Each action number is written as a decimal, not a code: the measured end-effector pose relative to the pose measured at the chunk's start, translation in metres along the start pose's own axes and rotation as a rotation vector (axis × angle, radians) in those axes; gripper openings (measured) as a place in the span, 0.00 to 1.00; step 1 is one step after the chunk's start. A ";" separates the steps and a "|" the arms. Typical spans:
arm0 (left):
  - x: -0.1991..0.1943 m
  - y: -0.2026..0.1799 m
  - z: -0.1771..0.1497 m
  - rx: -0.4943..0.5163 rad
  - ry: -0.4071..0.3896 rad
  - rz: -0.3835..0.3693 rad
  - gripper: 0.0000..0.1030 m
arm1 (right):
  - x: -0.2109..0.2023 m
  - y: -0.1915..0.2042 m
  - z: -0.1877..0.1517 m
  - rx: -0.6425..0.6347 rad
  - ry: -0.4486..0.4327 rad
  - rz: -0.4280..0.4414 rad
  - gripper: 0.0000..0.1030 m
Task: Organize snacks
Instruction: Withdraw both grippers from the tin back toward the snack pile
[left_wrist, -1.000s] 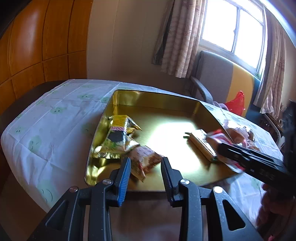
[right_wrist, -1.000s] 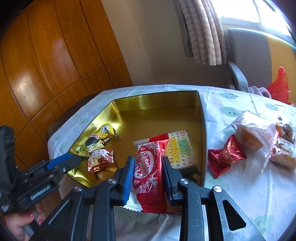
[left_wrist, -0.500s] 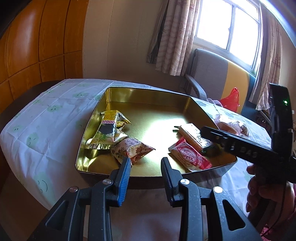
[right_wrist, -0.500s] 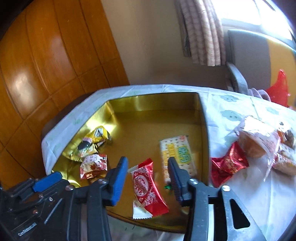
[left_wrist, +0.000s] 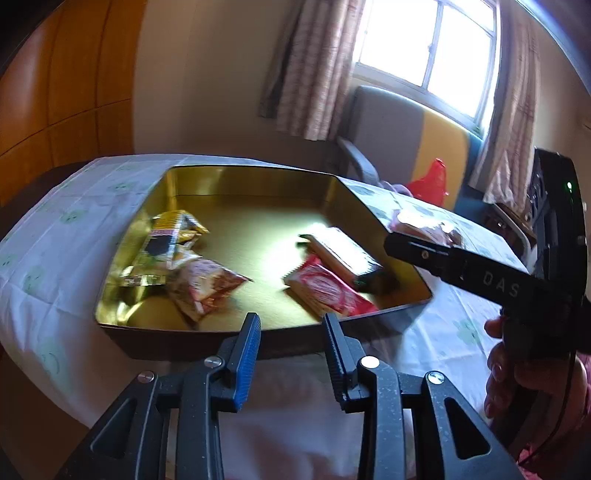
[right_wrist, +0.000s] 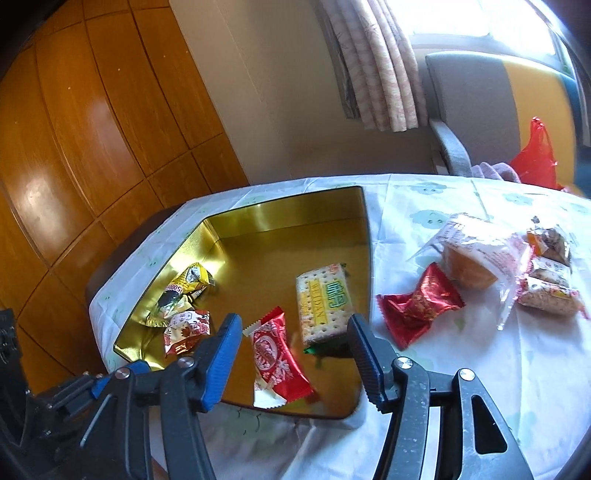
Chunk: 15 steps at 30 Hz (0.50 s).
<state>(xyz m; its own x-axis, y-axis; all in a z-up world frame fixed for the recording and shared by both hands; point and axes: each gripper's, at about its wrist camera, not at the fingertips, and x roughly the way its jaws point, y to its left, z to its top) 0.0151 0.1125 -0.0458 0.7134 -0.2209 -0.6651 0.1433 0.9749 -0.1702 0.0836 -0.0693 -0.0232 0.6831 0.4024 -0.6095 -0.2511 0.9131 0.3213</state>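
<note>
A gold tin (right_wrist: 365, 240) on the white tablecloth holds yellow packets (right_wrist: 184, 291), a small red-and-white packet (right_wrist: 186, 330), a cracker pack (right_wrist: 321, 302) and a red packet (right_wrist: 277, 350). My right gripper (right_wrist: 293, 325) hovers over the tin's near edge, jaws opening. The red packet lies loose on the tin floor below them, touching neither pad. My left gripper (left_wrist: 291, 325) sits just outside the tin's (left_wrist: 258, 181) near wall. Its jaws are opening slightly, with nothing between them. Outside the tin lie a red foil packet (right_wrist: 417, 306), a wrapped bun (right_wrist: 476, 258) and several small packets (right_wrist: 546, 280).
A grey and yellow armchair (right_wrist: 465, 96) with a red plastic bag (right_wrist: 535, 155) stands behind the table under the window. Wood panelling (right_wrist: 92, 110) fills the left. The table edge runs close below both grippers. A hand (left_wrist: 517, 373) holds the right gripper's black body.
The right gripper opened and let go of the red packet, which now lies in the tin beside the cracker pack. The left gripper drew back from the tin's near edge.
</note>
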 end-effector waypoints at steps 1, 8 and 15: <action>0.001 -0.004 -0.001 0.009 0.004 -0.010 0.34 | -0.003 -0.002 -0.001 0.000 -0.003 -0.006 0.59; -0.001 -0.036 -0.004 0.053 0.001 -0.082 0.34 | -0.021 -0.036 -0.006 0.052 -0.026 -0.059 0.59; 0.002 -0.074 -0.011 0.117 0.032 -0.125 0.34 | -0.036 -0.092 -0.032 0.137 0.005 -0.140 0.60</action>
<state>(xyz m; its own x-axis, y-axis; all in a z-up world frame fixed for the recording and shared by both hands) -0.0019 0.0394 -0.0426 0.6629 -0.3395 -0.6673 0.3097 0.9358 -0.1684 0.0600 -0.1657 -0.0541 0.7010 0.2729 -0.6588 -0.0577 0.9425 0.3290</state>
